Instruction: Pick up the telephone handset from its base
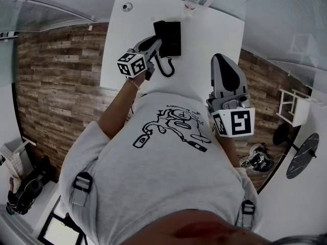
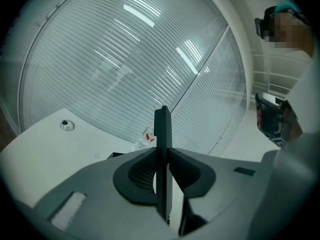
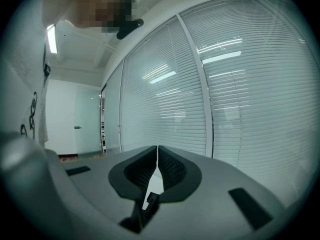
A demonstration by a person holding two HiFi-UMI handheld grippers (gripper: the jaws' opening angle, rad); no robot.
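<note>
The person's grey shirt (image 1: 168, 157) fills the foreground of the head view. Close to it on the right, the right gripper (image 1: 220, 60) is held over the near edge of the white table (image 1: 214, 34), its jaws pressed together with nothing between them.

Farther out on the left, the left gripper (image 1: 154, 44) reaches over the table. Its jaws are narrow and clamped on the black telephone handset (image 2: 162, 134), which stands edge-on between them and sticks up past the tips. The handset is held by the left side of the black base (image 1: 173, 37). A curly cord (image 1: 167, 68) hangs in a loop just in front of the base.

Beyond the base, a clear water bottle (image 1: 190, 3) stands at the far edge of the table, with a small round fitting (image 1: 127, 6) near the far left corner. Behind the table are window blinds (image 2: 125, 74).
</note>
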